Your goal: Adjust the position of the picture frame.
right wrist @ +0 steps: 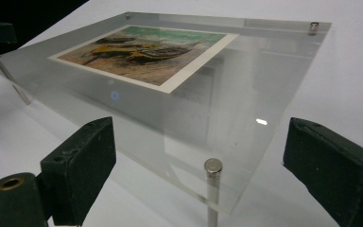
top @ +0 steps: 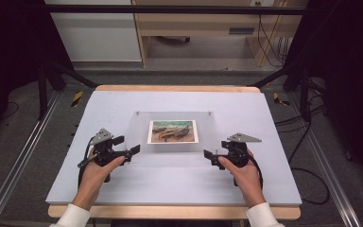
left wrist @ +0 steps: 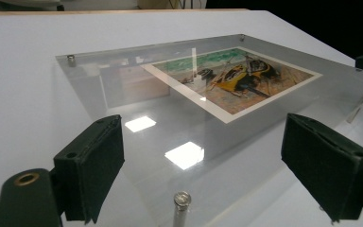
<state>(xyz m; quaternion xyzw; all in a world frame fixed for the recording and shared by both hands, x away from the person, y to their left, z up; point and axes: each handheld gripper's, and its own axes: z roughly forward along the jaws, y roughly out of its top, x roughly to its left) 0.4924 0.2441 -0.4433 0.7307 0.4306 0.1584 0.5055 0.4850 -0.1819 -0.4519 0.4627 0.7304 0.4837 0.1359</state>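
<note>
A clear acrylic picture frame (top: 175, 149) lies flat on short metal posts in the middle of the white table (top: 264, 189). A painting of boats (top: 173, 131) sits in it. My left gripper (top: 126, 145) is at the frame's near left corner and is open. In the left gripper view the frame (left wrist: 123, 85), its corner post (left wrist: 181, 201) and the painting (left wrist: 236, 80) lie between and beyond the wide jaws of my left gripper (left wrist: 203, 120). My right gripper (top: 216, 150) is at the near right corner, open. Its corner post (right wrist: 212, 168) stands between the jaws of my right gripper (right wrist: 201, 125), untouched.
The table's wooden front edge (top: 170, 212) runs under the person's forearms. Black stand legs (top: 45, 90) and cables (top: 307, 161) flank the table on the floor. A wooden cabinet (top: 194, 23) stands beyond the far edge.
</note>
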